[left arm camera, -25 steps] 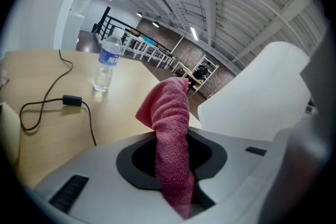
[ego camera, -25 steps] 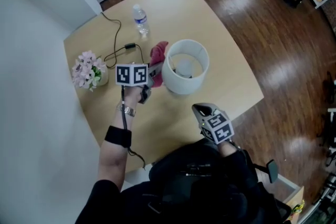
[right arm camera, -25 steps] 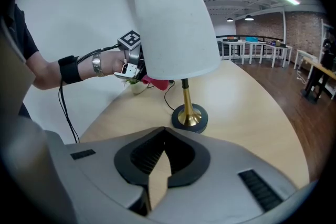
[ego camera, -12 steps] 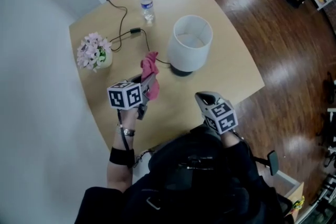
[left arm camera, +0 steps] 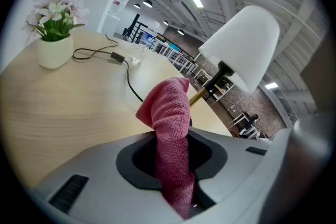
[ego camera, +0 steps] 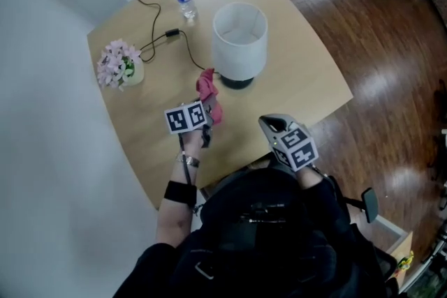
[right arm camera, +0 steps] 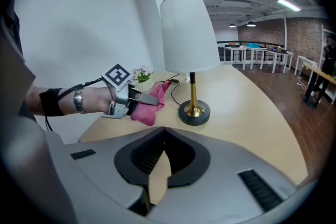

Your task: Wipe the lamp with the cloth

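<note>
Left gripper [ego camera: 208, 115] pinching the pink cloth [ego camera: 207, 86], cloth just near-left of the lamp [ego camera: 239, 38] base, lamp upright mid-worktop [ego camera: 300, 80], right gripper [ego camera: 271, 125] pressed together, empty, near edge.

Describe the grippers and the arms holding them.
The left gripper and right gripper are grey shells with dark insides, each bearing a white cube of black square markers. The left wrist has a metal watch, the forearm a black band and thin cable. Clothing is black.
</note>
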`<state>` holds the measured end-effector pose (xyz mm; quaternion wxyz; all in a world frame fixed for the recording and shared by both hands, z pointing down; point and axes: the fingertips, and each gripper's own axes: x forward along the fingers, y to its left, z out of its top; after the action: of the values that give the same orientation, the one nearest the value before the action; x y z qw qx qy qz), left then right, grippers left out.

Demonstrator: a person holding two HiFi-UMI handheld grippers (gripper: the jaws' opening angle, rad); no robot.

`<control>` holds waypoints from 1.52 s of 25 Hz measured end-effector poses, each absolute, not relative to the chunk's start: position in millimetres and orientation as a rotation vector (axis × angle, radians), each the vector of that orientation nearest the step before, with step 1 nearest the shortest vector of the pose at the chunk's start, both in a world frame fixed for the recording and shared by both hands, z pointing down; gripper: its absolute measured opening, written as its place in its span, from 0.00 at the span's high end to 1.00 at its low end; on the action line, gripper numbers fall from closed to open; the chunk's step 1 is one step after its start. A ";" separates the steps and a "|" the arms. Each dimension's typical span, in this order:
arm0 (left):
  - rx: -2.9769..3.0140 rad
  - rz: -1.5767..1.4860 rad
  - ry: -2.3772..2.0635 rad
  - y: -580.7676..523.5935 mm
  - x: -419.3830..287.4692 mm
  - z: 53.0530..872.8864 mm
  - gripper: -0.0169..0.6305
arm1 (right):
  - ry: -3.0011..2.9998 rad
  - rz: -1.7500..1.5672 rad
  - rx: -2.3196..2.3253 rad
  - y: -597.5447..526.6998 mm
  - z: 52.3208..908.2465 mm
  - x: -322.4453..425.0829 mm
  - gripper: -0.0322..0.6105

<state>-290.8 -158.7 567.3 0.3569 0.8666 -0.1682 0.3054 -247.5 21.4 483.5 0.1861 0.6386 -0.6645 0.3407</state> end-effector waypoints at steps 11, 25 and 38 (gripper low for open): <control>2.191 0.814 -0.765 -183.1 -221.7 621.4 0.81 | -1.912 0.889 1.721 42.0 508.8 -160.3 0.93; 2.007 0.776 -1.087 -152.7 -208.2 630.2 0.81 | -2.046 1.036 1.582 84.7 550.8 -62.3 0.93; 1.930 0.674 -1.266 -103.2 -194.8 632.1 0.80 | -2.125 1.043 1.469 91.2 557.7 -45.4 0.93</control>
<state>-194.8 -103.2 632.1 0.3602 0.7489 -0.4911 0.2613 -45.4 91.2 557.7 0.1771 0.5189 -0.7507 0.3685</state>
